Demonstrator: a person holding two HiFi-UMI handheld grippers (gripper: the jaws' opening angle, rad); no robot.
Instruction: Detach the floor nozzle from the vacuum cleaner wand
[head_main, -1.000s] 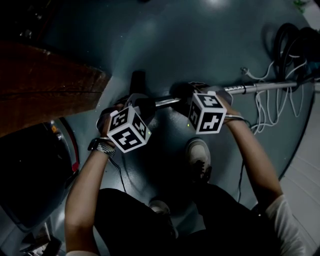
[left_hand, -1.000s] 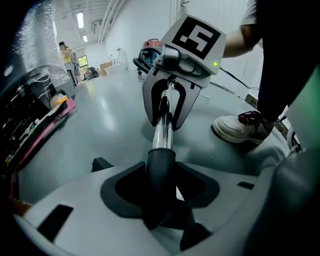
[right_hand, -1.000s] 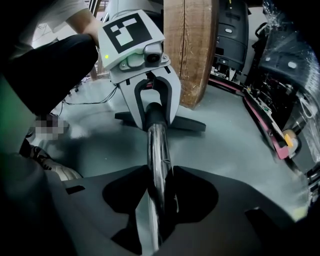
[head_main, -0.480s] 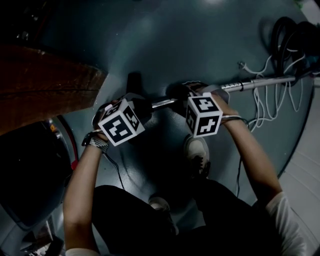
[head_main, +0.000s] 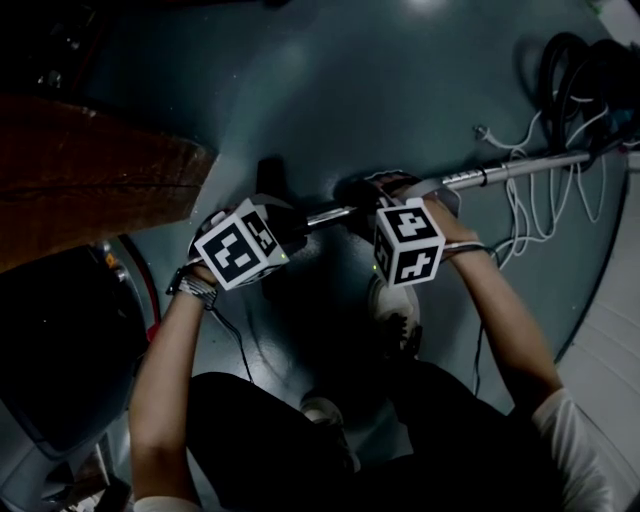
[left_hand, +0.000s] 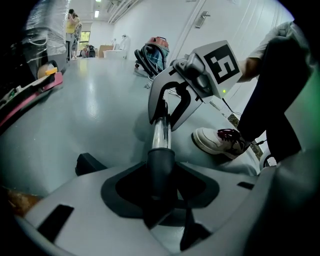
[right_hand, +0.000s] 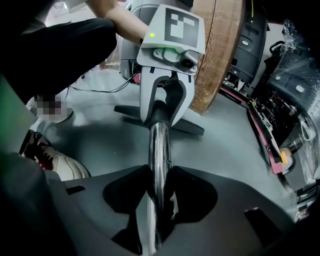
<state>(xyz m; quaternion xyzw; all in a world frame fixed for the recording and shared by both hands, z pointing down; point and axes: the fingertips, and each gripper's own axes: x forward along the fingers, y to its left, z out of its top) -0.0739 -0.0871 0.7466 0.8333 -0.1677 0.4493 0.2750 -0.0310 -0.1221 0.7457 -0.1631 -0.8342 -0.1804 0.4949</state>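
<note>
The chrome wand (head_main: 510, 168) lies low across the floor from the right. Its dark grey nozzle neck (left_hand: 160, 165) sits in the notch of my left gripper (left_hand: 160, 200), which is shut on it. The flat dark floor nozzle (right_hand: 190, 126) rests on the floor just beyond that gripper (right_hand: 162, 100) (head_main: 292, 220). My right gripper (right_hand: 160, 200) (head_main: 375, 202) is shut on the chrome wand (right_hand: 160, 150) a short way up the tube. In the left gripper view it (left_hand: 170, 102) straddles the tube (left_hand: 161, 135). Whether neck and tube are still joined is hidden by the jaws.
A big wooden reel (head_main: 90, 170) stands at the left, close to the nozzle. White cables (head_main: 540, 205) and a black hose (head_main: 580, 80) lie at the wand's far end. The person's shoe (head_main: 395, 305) is on the floor under the right gripper. A dark machine (head_main: 60, 350) fills the lower left.
My left gripper has rolled a little, so its marker cube faces differently. Both grippers stay on the tube in nearly the same places.
</note>
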